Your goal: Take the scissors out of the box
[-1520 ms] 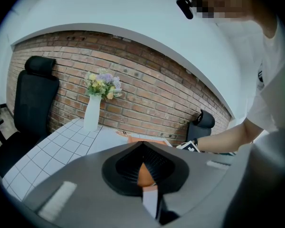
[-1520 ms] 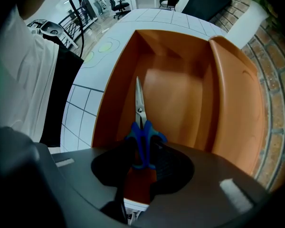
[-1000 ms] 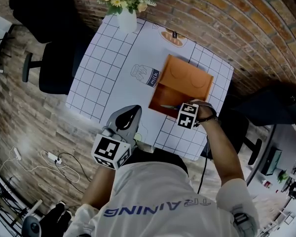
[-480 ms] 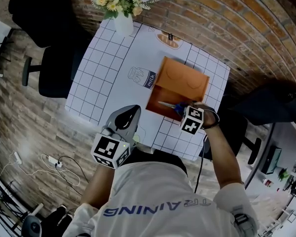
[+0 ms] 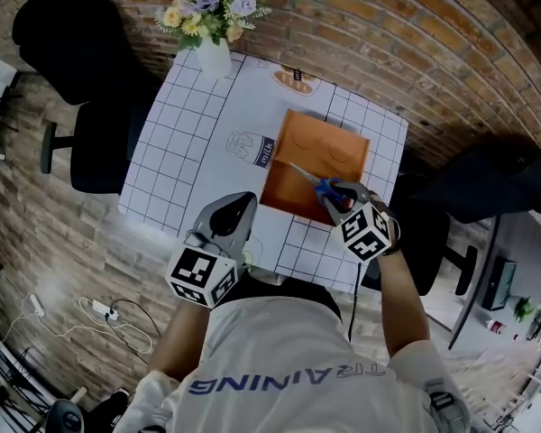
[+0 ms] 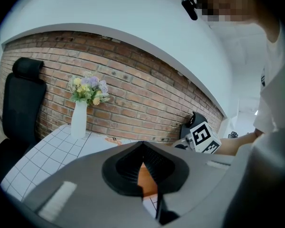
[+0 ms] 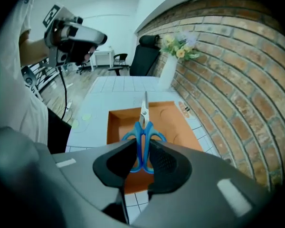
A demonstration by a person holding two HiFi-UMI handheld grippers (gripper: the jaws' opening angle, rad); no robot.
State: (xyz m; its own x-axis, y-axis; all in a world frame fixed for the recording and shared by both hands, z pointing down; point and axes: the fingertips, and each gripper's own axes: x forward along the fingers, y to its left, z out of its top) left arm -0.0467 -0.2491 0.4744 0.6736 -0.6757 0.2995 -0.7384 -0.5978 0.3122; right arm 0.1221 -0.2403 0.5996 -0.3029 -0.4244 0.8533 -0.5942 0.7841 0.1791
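Brick wall [image 5: 388, 52] backs our white, grid-printed table [image 5: 198, 142], where the shallow orange box [image 5: 329, 147] lies open. Our right gripper [image 7: 143, 158] is clamped on the blue looped plastic handles of the scissors [image 7: 143, 127], held over the box, slim metal blades together and pointing straight away from the jaws. Our left gripper [image 6: 143, 167] hovers by the table's near edge, ribbed black pads together on nothing.

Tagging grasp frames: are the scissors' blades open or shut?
Shut. In the right gripper view the scissors show their blades as one narrow line, and the blue handle loops sit pressed together in the right claw.
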